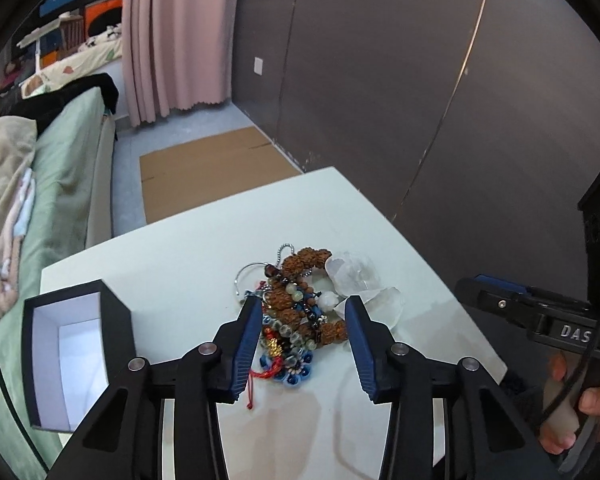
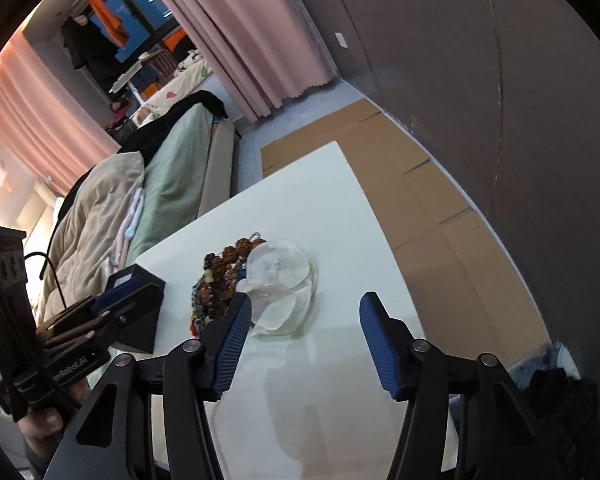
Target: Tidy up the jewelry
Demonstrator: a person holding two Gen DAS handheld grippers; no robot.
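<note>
Beaded jewelry pile [image 1: 296, 312] between parted left gripper [image 1: 302, 320] jaws | right gripper [image 2: 306, 316] jaws apart, shells [image 2: 280, 280] ahead-left | box [image 1: 66, 344] left | advice: pinch one strand, lift slowly

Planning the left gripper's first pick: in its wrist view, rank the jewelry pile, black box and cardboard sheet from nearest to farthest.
From the left gripper:
1. Jewelry pile, between the open jaws.
2. Black box, on the table's left edge.
3. Cardboard sheet, on the floor beyond the table.
</note>
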